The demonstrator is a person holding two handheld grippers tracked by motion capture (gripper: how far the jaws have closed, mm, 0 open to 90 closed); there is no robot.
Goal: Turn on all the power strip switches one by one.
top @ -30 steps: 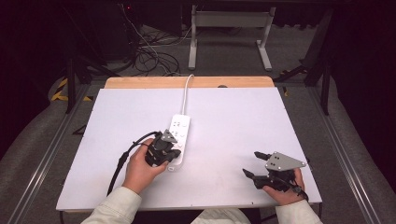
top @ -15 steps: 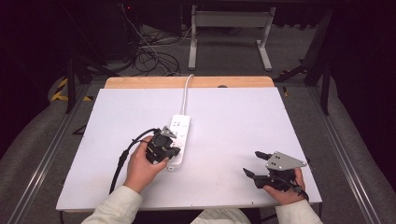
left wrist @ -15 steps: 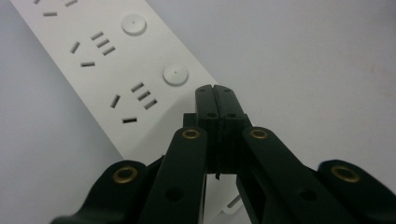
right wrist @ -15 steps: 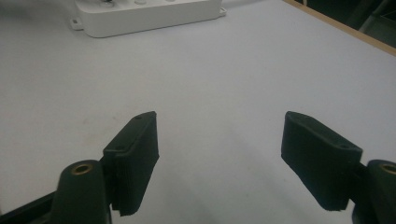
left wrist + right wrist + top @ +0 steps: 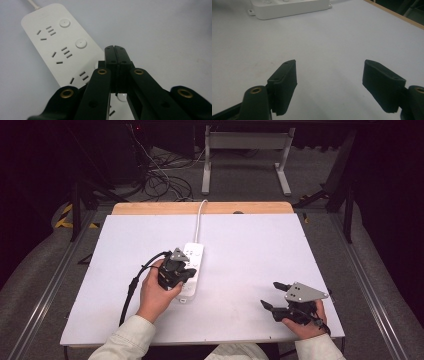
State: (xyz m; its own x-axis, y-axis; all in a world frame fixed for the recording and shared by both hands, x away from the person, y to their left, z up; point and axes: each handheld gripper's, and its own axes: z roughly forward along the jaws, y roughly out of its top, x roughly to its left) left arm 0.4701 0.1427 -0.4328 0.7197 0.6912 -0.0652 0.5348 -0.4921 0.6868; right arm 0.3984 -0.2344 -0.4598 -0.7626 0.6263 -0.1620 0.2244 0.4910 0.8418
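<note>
A white power strip (image 5: pixel 194 261) lies near the middle of the white table (image 5: pixel 260 245), its cord running off toward the far edge. My left gripper (image 5: pixel 176 270) is over the strip's near half, held in a hand. In the left gripper view its jaws (image 5: pixel 115 48) are shut with nothing between them, tips above the strip (image 5: pixel 57 42) beside its row of round buttons; whether they touch it I cannot tell. My right gripper (image 5: pixel 269 295) rests at the table's near right, open and empty. The right gripper view has its wide-apart jaws (image 5: pixel 329 72) over bare table, the strip (image 5: pixel 287 8) farther off.
A black cable (image 5: pixel 131 287) trails from the left gripper across the table's left part. A wooden strip (image 5: pixel 150 208) borders the far edge. Beyond it are floor cables (image 5: pixel 160 175) and a metal stand (image 5: pixel 245 155). Rails run along both sides.
The left gripper has edged slightly forward along the power strip, still shut. The right gripper has stayed in place, open.
</note>
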